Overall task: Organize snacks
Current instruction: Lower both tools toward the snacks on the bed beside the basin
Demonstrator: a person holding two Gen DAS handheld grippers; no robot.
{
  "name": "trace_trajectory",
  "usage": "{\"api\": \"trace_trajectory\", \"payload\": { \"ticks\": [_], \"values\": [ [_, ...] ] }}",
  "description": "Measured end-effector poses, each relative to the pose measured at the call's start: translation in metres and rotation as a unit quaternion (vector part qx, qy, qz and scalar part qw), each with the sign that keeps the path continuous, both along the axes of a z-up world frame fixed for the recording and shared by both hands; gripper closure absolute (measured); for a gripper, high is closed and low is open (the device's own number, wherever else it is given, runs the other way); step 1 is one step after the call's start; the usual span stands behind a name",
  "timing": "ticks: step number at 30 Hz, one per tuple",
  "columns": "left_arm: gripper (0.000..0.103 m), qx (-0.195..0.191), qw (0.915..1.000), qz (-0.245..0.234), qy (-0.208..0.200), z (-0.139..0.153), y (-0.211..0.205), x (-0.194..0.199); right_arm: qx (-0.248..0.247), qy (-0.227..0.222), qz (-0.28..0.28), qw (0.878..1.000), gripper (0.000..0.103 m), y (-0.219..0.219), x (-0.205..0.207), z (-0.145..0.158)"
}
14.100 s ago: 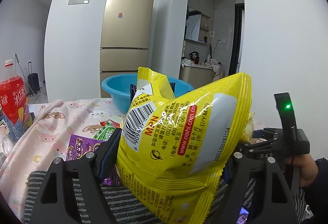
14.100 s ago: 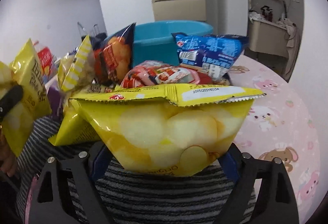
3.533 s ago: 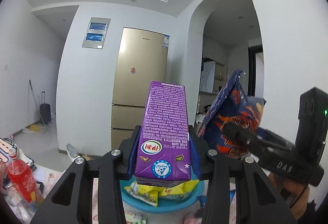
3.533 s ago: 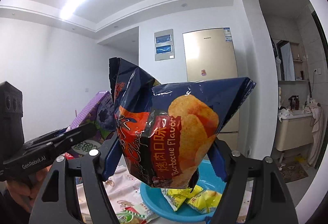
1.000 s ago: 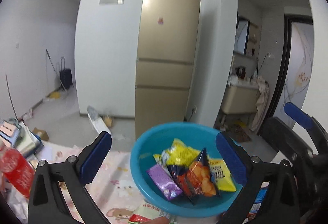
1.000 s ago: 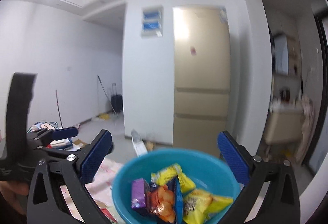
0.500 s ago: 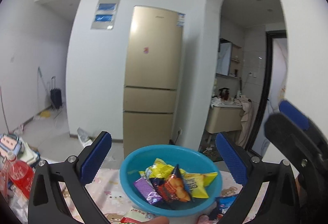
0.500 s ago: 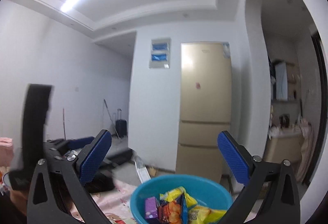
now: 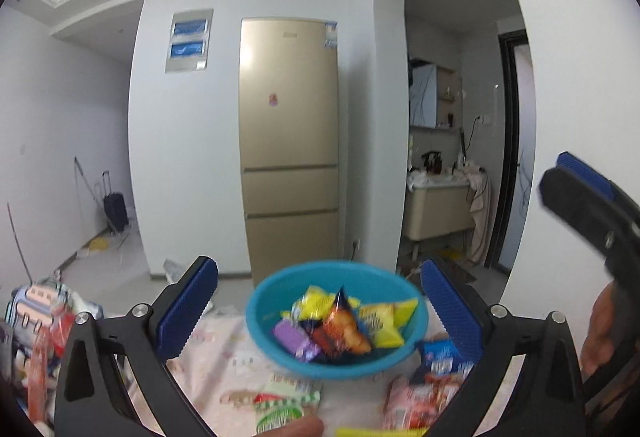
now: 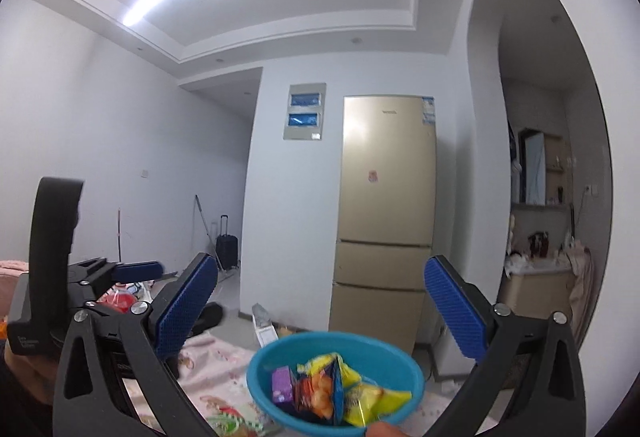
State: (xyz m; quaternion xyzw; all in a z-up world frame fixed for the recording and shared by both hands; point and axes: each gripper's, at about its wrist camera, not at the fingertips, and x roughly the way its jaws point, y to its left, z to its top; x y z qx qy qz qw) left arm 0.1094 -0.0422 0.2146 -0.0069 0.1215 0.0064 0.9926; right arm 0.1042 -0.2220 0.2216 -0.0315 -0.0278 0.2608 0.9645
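A blue plastic basin [image 9: 256,317] [image 10: 264,373] stands on the pink-clothed table and holds a purple carton [image 9: 290,335] [image 10: 281,384], a dark chip bag [image 9: 340,325] [image 10: 320,387] and yellow snack bags [image 9: 378,321] [image 10: 376,403]. My left gripper [image 9: 318,307] hangs open and empty above and in front of the basin. My right gripper [image 10: 320,303] is open too, raised over the basin, nothing between its blue pads. On the cloth near the basin lie loose snacks: a green-and-white pack [image 9: 286,403], a blue pack [image 9: 442,357] and a pink-red pack [image 9: 416,399].
A gold fridge [image 9: 290,149] stands against the far wall behind the table. A red bottle [image 9: 44,361] and clutter sit at the table's left edge. A person's hand [image 9: 604,329] grips the other tool at right; a fingertip [image 9: 298,427] shows at the bottom.
Both grippers have tilted and drawn back a little from the basin; it now sits lower in the views. They were open and empty half a second ago and remain so.
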Motion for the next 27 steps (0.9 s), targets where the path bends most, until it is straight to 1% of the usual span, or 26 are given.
{"api": "trace_trajectory", "payload": {
  "ticks": [3,6,9,12,15,17,19,21,22,23,25,26,27],
  "values": [
    [0.000,0.003,0.9998,0.006,0.018,-0.020,0.000,0.002,0.010,0.020,-0.023,0.999,0.000,-0.011,0.001,-0.012],
    [0.000,0.001,0.9992,-0.005,0.039,-0.043,-0.001,0.009,0.017,0.036,-0.020,0.999,0.000,-0.021,-0.001,-0.031],
    [0.000,-0.005,0.9978,-0.023,0.063,-0.068,0.000,0.013,0.013,0.039,-0.045,0.998,0.000,-0.024,0.001,-0.057],
    [0.000,-0.008,0.9955,-0.044,0.083,-0.097,0.001,0.016,0.002,0.030,-0.070,0.997,0.000,-0.021,0.006,-0.080],
    [0.000,-0.020,0.9904,-0.073,0.115,-0.131,0.005,0.022,0.004,0.048,-0.068,0.997,0.000,-0.021,0.015,-0.100],
    [0.000,-0.038,0.9845,-0.092,0.144,-0.150,0.010,0.027,0.022,0.053,-0.059,0.997,0.000,-0.024,0.020,-0.115],
    [0.000,-0.057,0.9769,-0.105,0.178,-0.169,0.013,0.034,0.043,0.064,-0.057,0.995,0.000,-0.027,0.022,-0.130],
    [0.000,-0.066,0.9666,-0.123,0.215,-0.186,0.012,0.039,0.037,0.072,-0.056,0.995,0.000,-0.025,0.027,-0.142],
    [0.000,-0.070,0.9573,-0.145,0.240,-0.196,0.009,0.041,0.032,0.074,-0.058,0.995,0.000,-0.023,0.029,-0.146],
    [0.000,-0.074,0.9518,-0.159,0.252,-0.206,0.004,0.039,0.026,0.080,-0.055,0.995,0.000,-0.021,0.032,-0.150],
    [0.000,-0.080,0.9413,-0.179,0.275,-0.221,-0.003,0.039,0.015,0.098,-0.043,0.994,0.000,-0.018,0.036,-0.157],
    [0.000,-0.075,0.9363,-0.184,0.290,-0.226,-0.007,0.040,0.015,0.104,-0.041,0.994,0.000,-0.016,0.035,-0.161],
    [0.000,-0.071,0.9347,-0.187,0.294,-0.229,-0.011,0.040,0.019,0.115,-0.039,0.993,0.000,-0.017,0.038,-0.164]
  ]
}}
